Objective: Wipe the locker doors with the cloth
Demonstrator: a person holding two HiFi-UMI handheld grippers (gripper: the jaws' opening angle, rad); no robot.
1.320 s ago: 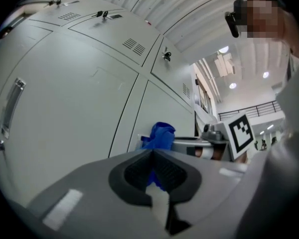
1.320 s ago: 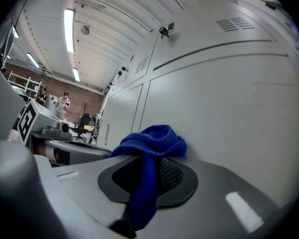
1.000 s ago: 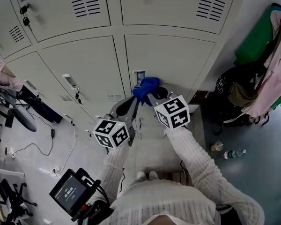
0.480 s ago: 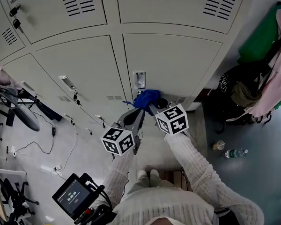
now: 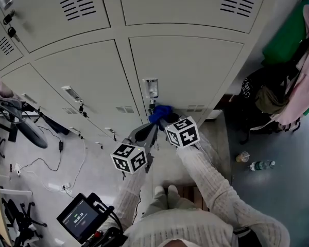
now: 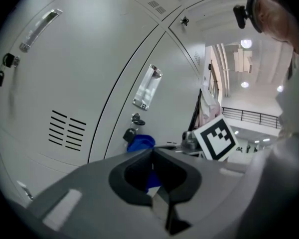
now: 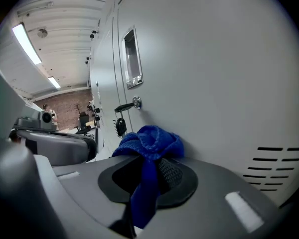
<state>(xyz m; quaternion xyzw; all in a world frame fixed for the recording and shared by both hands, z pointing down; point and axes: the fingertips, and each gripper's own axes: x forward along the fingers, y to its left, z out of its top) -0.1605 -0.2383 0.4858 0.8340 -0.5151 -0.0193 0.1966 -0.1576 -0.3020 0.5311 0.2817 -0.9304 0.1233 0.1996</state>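
- Low on the grey locker door (image 5: 193, 68), just under its lock, the blue cloth (image 7: 150, 137) is bunched up and looks to be pressed against the metal.
- The right gripper (image 7: 147, 169) has its fingers clamped on the cloth; a strip of it hangs down between them, and the wad bulges out past the tips.
- A key (image 7: 124, 106) sticks out of the lock just above the cloth, with a dark tag (image 7: 120, 126) dangling beneath it.
- A clear label holder (image 5: 151, 88) sits higher up on the same door, near its left edge.
- Vent slots (image 5: 195, 108) lie to the right of the cloth, at about the same height.
- The left gripper (image 5: 150, 129) hovers just beside the right one, apart from the door; its fingers are closed tip to tip with nothing between them.
- On the floor (image 5: 278, 138) to the right stands a plastic bottle (image 5: 260, 165), below clothes (image 5: 293, 81) hanging by the lockers.
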